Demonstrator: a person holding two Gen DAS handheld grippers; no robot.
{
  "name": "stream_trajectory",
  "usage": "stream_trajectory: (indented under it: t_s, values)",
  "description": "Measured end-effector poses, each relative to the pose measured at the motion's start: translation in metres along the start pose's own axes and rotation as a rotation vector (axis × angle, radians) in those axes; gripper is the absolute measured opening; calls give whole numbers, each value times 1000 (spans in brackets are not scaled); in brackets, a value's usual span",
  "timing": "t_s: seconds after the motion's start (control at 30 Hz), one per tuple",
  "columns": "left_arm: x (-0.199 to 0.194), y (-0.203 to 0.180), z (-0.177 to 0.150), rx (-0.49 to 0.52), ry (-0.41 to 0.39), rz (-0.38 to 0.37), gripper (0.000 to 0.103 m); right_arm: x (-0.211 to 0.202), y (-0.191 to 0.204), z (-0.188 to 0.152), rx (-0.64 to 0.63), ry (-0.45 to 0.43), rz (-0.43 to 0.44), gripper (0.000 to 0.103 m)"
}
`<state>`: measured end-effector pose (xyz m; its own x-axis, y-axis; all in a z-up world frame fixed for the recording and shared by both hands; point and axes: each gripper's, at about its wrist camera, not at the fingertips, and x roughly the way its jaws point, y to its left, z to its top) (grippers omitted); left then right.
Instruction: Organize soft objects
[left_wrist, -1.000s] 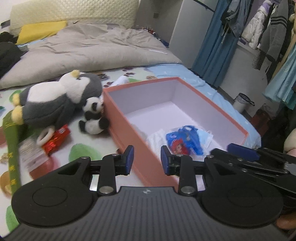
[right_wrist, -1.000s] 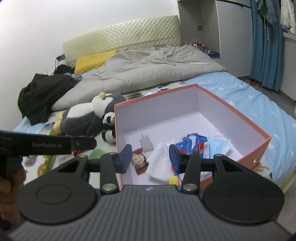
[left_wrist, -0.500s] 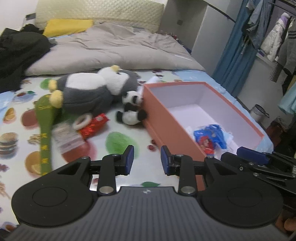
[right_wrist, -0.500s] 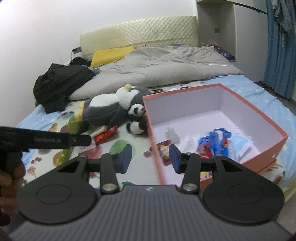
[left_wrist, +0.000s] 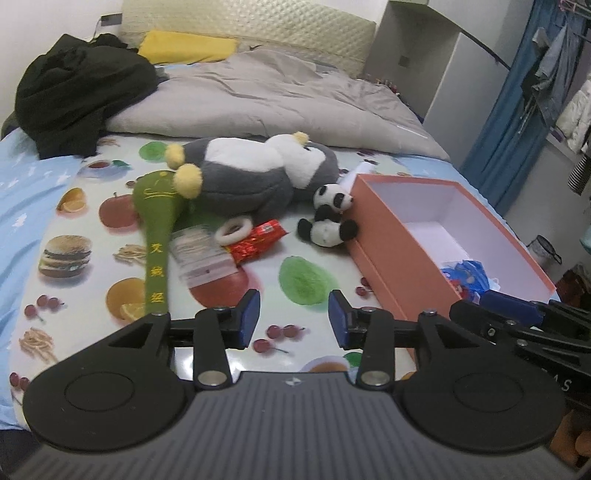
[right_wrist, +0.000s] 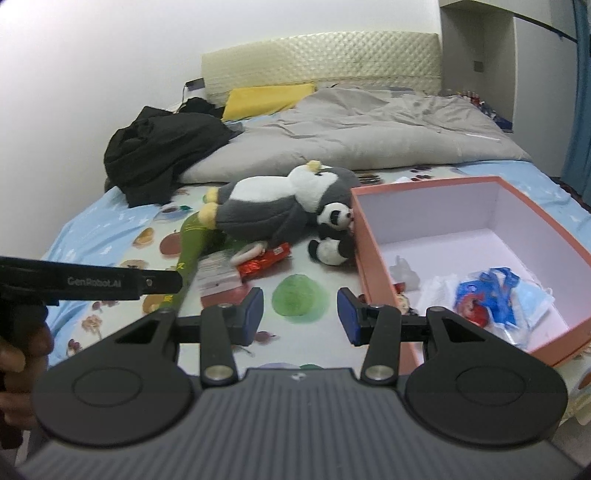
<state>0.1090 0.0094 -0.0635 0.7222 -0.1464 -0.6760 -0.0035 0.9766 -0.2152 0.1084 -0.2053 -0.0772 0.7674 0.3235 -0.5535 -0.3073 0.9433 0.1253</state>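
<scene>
A grey and white plush penguin (left_wrist: 255, 170) (right_wrist: 280, 203) lies on the fruit-print sheet, with a small plush panda (left_wrist: 328, 221) (right_wrist: 332, 236) against the orange box (left_wrist: 399, 254) (right_wrist: 373, 254). A green plush spoon shape (left_wrist: 157, 229) (right_wrist: 190, 245), a red wrapper (left_wrist: 258, 242) (right_wrist: 264, 260), a white ring (left_wrist: 233, 230) and a clear packet (left_wrist: 201, 260) lie left of them. The box holds a blue toy (right_wrist: 487, 291) and white cloths (right_wrist: 439, 291). My left gripper (left_wrist: 293, 319) and right gripper (right_wrist: 300, 314) are open and empty, above the sheet in front of the toys.
A grey duvet (left_wrist: 280, 99) (right_wrist: 369, 136), a yellow pillow (left_wrist: 188, 51) and a black clothing heap (left_wrist: 77, 88) (right_wrist: 162, 151) fill the far half of the bed. A blue curtain (left_wrist: 517, 122) and hanging clothes stand to the right.
Both grippers have swung left, away from over the box, and now face the toys on the sheet. Both jaws stay open and empty.
</scene>
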Motion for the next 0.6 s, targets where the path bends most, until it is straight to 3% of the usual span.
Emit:
stream_trajectory:
  t_s: [0.3, 0.6]
  values:
    - [25, 28, 0, -12, 39, 22, 48, 29, 12, -5, 24, 34, 27, 47]
    - [87, 52, 8, -33, 76, 19, 48, 86, 8, 6, 47, 66, 55, 47]
